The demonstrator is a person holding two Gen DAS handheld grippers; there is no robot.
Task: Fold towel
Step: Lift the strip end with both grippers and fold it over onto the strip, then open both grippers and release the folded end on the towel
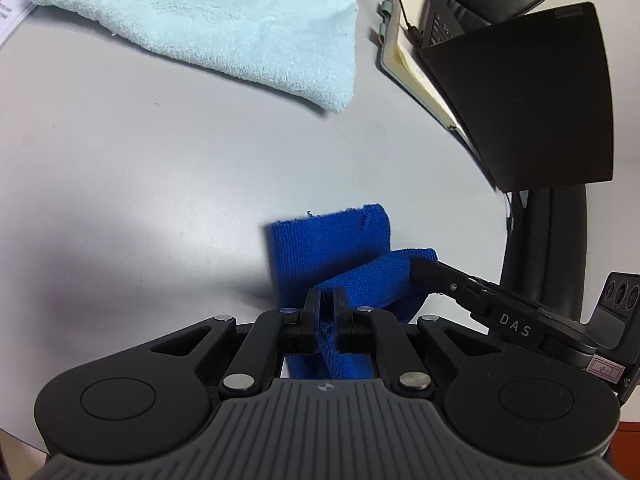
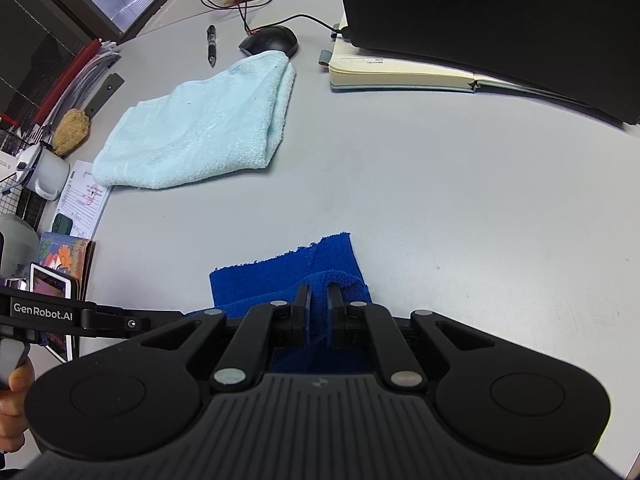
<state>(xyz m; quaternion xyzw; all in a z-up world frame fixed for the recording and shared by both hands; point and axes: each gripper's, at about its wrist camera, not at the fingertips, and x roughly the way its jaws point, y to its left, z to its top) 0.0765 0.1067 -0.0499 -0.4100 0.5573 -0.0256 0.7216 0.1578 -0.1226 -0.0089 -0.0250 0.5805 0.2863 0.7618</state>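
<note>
Both hand-held grippers, left & right, pinch fuzzy blue towel on smooth grey table.

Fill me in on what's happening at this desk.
A person holds a gripper in each hand, folding a blue towel on the grey desk. The left gripper and right gripper each pinch a fold of it, side by side. A light blue towel lies folded farther back, untouched.
</note>
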